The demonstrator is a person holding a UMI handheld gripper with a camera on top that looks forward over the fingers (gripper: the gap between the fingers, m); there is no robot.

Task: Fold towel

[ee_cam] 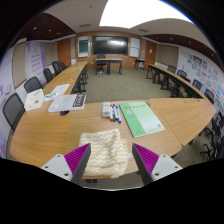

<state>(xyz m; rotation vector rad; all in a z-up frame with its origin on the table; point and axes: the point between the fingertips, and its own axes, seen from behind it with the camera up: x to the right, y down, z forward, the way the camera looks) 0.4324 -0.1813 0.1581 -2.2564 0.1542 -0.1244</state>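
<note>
Closest to the camera, the gripper (109, 161) shows its two fingers, each with a purple pad (73, 162) on its inner face. The fingers stand wide apart and press on nothing. Between them, and reaching just ahead of their tips, lies the cream, waffle-textured cloth towel (105, 150), bunched into a rough square. It rests on its own on the light wooden table (60, 128) and its side edges sit near the pads, though whether they touch cannot be made out.

Just beyond the towel, a pale green rectangular sheet (141, 118) lies flat on the same table, angled slightly. Touching its near-left edge is a small pile of white and blue items (111, 111), too small to identify.

Further off to the left, loose white papers (66, 101) and a small white object (35, 98) sit on the tabletop, with dark office chairs (14, 108) drawn up beside them.

The wooden tables curve away in a long U shape around grey carpet (122, 85). On the far wall hangs a dark rectangular screen (109, 45), under a bright ceiling light panel (140, 10).
</note>
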